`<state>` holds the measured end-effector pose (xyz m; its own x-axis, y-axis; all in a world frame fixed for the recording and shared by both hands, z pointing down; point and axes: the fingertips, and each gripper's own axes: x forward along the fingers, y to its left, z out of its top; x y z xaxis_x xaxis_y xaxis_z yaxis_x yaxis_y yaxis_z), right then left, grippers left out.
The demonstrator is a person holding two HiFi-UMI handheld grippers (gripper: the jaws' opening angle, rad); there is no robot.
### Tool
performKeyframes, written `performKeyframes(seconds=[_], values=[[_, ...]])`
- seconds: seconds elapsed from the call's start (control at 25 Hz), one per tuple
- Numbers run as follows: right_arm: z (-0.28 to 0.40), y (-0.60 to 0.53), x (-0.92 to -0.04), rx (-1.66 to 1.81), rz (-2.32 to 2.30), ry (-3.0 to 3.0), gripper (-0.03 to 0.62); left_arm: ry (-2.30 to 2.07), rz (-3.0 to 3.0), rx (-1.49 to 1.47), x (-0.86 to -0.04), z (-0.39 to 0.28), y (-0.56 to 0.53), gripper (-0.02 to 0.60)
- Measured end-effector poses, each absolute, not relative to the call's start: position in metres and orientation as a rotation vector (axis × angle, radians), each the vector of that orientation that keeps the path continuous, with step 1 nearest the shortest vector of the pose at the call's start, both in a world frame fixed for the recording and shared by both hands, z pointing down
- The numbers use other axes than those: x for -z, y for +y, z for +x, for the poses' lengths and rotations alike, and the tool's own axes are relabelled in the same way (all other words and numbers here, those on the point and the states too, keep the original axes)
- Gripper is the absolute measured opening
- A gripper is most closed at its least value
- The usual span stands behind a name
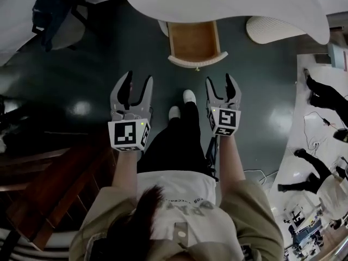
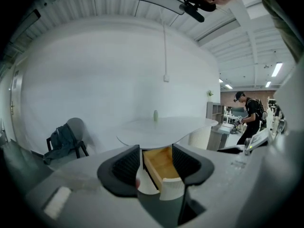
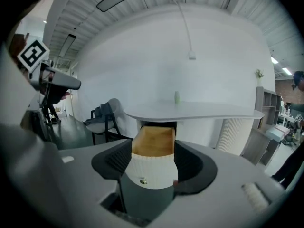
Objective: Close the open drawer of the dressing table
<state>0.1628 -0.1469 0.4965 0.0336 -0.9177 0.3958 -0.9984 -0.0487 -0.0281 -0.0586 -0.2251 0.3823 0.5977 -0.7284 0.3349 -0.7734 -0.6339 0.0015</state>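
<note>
Left gripper (image 1: 138,81) and right gripper (image 1: 220,83), jaws wide and empty, point toward twelve o'clock. The open drawer (image 1: 193,41) juts from under the dressing table (image 1: 228,1), long axis twelve to six. Its knobbed front (image 3: 151,172) lies at eleven o'clock of the right gripper, probably the nearer, and two o'clock of the left.

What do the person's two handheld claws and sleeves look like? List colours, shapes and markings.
The left claw and right claw are alike: grey bodies, each ending in two curved prongs lined with black ribbed pads. Behind each sits a white cube printed with black square markers. The person wears khaki sleeves.
</note>
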Motion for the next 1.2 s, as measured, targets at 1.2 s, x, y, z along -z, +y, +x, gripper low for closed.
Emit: performKeyframes(seconds=[1.2], values=[[0.128, -0.192, -0.721, -0.638, 1.754, -1.862, 0.213, -1.24, 2.601, -0.568, -0.517, -0.04, -0.231, 0.225]])
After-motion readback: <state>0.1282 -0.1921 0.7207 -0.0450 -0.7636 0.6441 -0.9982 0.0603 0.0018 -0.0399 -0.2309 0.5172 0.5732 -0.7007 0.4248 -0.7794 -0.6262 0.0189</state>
